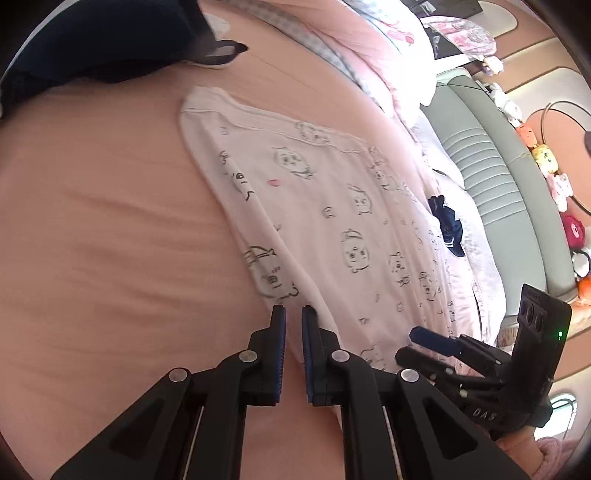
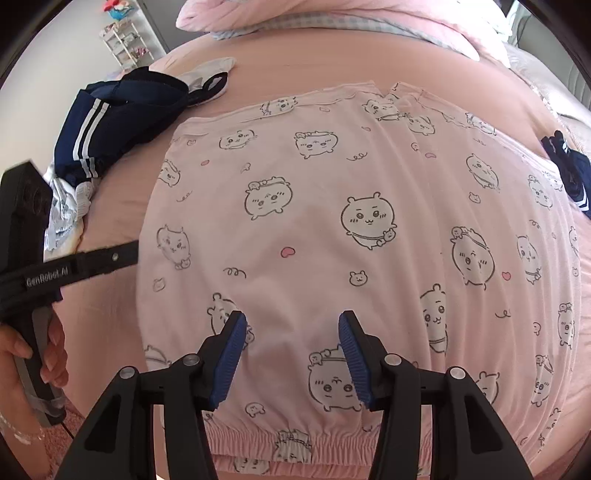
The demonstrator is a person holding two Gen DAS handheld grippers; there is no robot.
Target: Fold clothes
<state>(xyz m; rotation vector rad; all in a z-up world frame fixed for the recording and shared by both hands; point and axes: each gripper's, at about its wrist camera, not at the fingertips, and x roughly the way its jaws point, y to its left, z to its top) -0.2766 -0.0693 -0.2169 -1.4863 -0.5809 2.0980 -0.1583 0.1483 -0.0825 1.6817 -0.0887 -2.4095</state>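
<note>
Two grippers are seen over a pink bed (image 2: 122, 295) on which pink trousers (image 2: 332, 229) printed with cartoon animals are spread flat. The right gripper (image 2: 293, 354) is held wide open above the trousers, near their elastic waistband (image 2: 332, 437) at the near edge of the bed; nothing is gripped between its blue pads (image 2: 231, 362), and whether they touch the cloth cannot be told. The left gripper (image 1: 293, 354) is nearly closed, with only a narrow gap left between its jaws; no cloth is seen in that gap. It is placed at the trousers' (image 1: 332, 206) folded side edge, with its right finger lying against the fold, while its left finger is over bare sheet. In the right wrist view, the left gripper's handle is seen at the left, held by a hand (image 2: 22, 365). A navy garment (image 2: 110, 118) with white stripes is piled beside the trousers toward the far left corner of the bed, and a small navy item (image 2: 569, 173) lies at the trousers' right edge. Pillows (image 2: 332, 18) are stacked along the far edge.
</note>
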